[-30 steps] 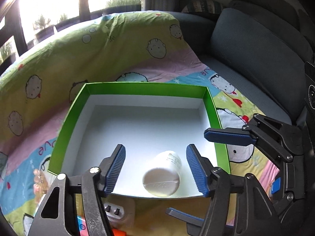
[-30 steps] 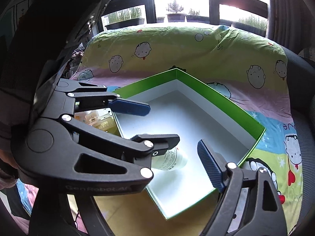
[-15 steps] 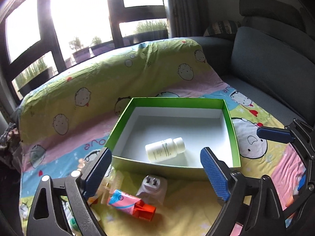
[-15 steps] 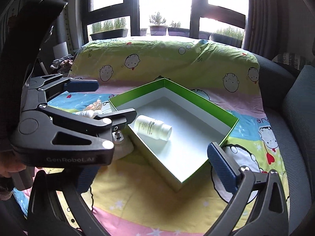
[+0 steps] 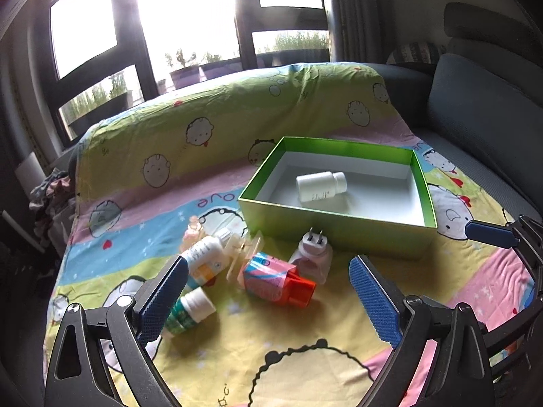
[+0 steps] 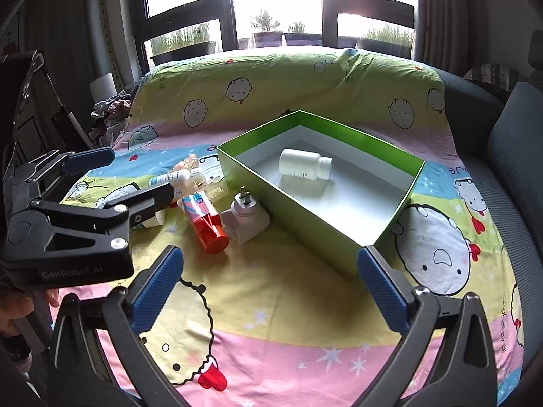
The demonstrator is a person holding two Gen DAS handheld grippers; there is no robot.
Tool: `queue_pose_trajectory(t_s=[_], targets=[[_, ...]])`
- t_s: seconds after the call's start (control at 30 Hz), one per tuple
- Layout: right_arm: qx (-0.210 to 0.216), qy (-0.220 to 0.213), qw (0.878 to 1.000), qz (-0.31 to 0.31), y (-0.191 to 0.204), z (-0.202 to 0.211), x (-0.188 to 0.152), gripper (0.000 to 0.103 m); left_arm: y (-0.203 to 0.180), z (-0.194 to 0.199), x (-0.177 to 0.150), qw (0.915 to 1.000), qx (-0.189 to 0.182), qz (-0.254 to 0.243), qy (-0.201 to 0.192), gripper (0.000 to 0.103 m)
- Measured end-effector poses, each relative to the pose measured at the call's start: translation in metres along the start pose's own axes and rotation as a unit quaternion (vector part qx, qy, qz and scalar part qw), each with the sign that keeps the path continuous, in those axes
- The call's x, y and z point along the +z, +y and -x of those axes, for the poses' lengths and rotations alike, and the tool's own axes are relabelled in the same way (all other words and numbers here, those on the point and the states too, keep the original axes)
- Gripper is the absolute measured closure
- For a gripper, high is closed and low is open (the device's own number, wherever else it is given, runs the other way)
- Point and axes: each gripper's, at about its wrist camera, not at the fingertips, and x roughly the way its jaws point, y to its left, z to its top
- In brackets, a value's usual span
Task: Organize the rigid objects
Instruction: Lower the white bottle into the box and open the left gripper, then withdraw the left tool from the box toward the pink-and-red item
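A green box [image 5: 332, 230] with a white inside sits on the cartoon-print blanket [image 5: 305, 366]; a white bottle [image 5: 320, 186] lies in it on its side. In front of the box lie a white plug adapter [image 5: 312, 254], a pink carton with a red cap [image 5: 275, 278], a white bottle with an orange label [image 5: 205, 257] and a small green bottle [image 5: 190, 308]. My left gripper [image 5: 268, 263] hovers open over these loose items, holding nothing. My right gripper [image 6: 270, 251] is open and empty near the box [image 6: 305, 230] corner, with the adapter [image 6: 246, 220] and carton [image 6: 203, 217] to its left.
A clear plastic piece [image 5: 244, 247] and a small peach bottle [image 5: 193, 230] lie among the loose items. A grey sofa cushion [image 5: 475, 118] rises on the right. A heap of clothes [image 5: 51, 190] lies at the left edge. Windows with plant pots stand behind.
My left gripper opened, left the white bottle lying in the box, and drew back. The right gripper opened wider and backed away too. The loose items in front of the box came into view.
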Motion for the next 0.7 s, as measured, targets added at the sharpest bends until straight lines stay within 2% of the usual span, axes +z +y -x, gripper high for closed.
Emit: queue_pose_trajectory(t_s=[0.53,0.7], targets=[[0.023,0.029,0.999,0.012,0.029,-0.018,-0.011,0.001,0.038,-0.007,-0.039,0.9980,0.005,0.045,0.045,0.007],[0.027,0.044,0.999,0.008,0.029,-0.029,-0.014,0.001,0.061,-0.017,-0.052,0.9943,-0.025,0.074,0.073,0.007]])
